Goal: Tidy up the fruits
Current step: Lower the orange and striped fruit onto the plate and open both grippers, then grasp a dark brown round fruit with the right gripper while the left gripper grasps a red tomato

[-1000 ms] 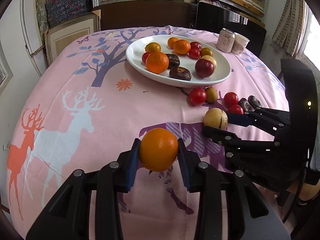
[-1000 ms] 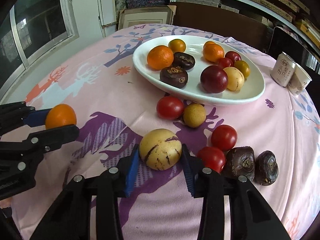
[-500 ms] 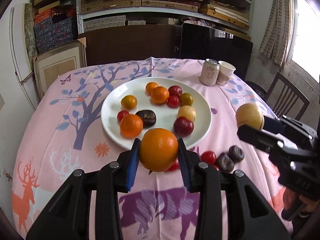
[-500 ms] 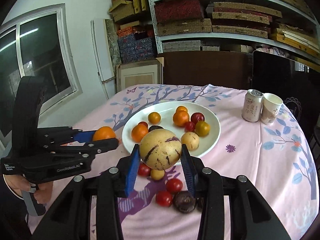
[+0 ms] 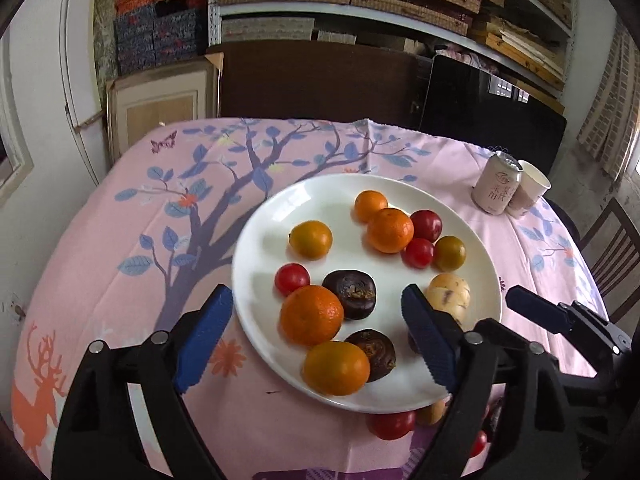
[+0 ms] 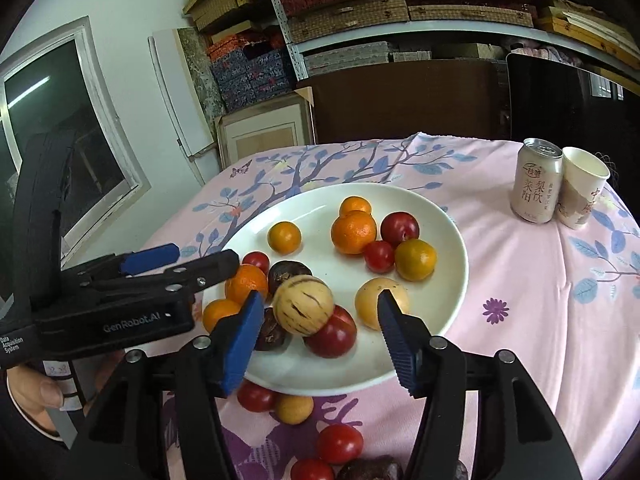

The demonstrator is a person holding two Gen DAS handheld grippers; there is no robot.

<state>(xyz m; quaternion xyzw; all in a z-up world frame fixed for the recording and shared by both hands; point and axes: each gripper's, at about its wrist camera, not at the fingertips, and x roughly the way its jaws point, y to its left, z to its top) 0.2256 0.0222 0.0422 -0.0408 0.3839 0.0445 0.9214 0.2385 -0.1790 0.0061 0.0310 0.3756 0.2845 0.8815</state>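
Over the pink tablecloth, both grippers tilt down at the white plate, left gripper opening above its orange, right gripper opening around the striped melon.

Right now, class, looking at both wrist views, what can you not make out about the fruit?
- Left wrist view: loose fruit below the white plate is partly hidden by its rim and the left gripper.
- Right wrist view: dark fruit is cut off by the bottom edge.
- Right wrist view: whether the striped melon, between the opening right gripper pads, has settled.
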